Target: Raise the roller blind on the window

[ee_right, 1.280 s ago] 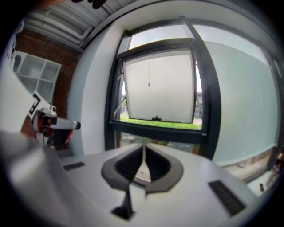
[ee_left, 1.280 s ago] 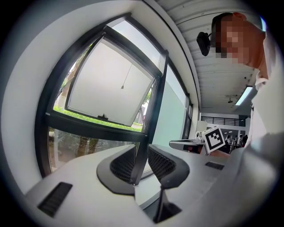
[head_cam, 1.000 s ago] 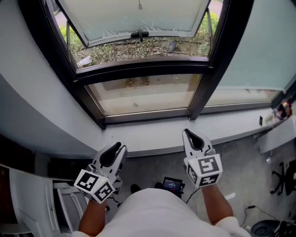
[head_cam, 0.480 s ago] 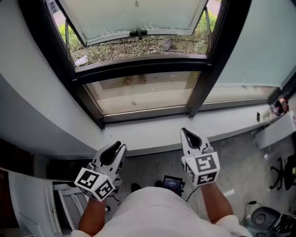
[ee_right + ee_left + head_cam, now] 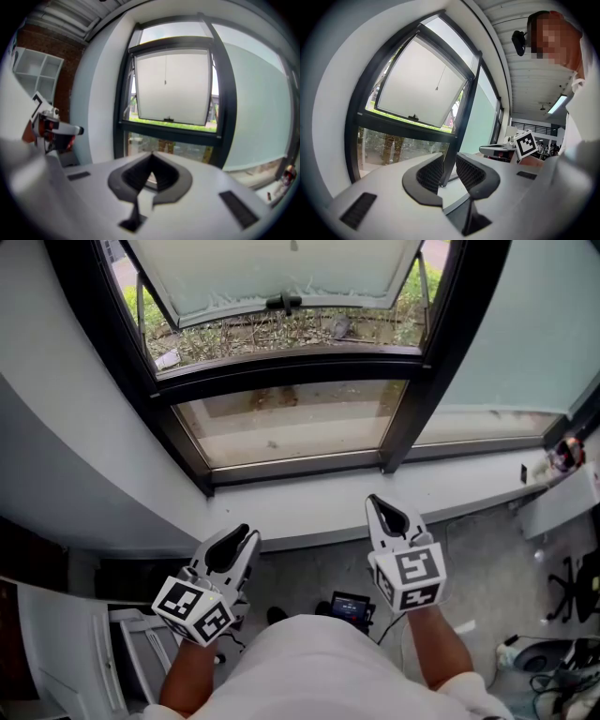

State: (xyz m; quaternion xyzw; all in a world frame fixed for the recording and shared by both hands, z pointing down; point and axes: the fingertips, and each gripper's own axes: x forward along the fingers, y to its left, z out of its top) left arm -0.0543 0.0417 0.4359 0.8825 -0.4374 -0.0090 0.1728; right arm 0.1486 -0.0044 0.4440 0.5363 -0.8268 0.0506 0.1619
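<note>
In the head view, the left gripper [image 5: 247, 536] is at about 7 o'clock and the right gripper [image 5: 373, 503] is at about 5 o'clock. Both point up at the white window sill [image 5: 309, 514]. The window [image 5: 281, 373] has a dark frame and fills the top of the view. The roller blind [image 5: 272, 268] is at 12 o'clock. It is white and covers the top pane, which is tipped open. It is well apart from both grippers. In the left gripper view, the left gripper [image 5: 449, 159] has its jaws a little way apart, and nothing is between them. The roller blind [image 5: 422, 84] is at about 11 o'clock, with a thin pull cord [image 5: 437, 79] hanging down its middle. The marker cube [image 5: 526, 144] of the other gripper shows at 3 o'clock. In the right gripper view, the right gripper [image 5: 151, 157] has its jaws closed, with the tips touching, and it holds nothing. The roller blind [image 5: 171, 84] is at 12 o'clock, right above the jaws and far off, and its pull cord [image 5: 165, 70] hangs straight down.
</note>
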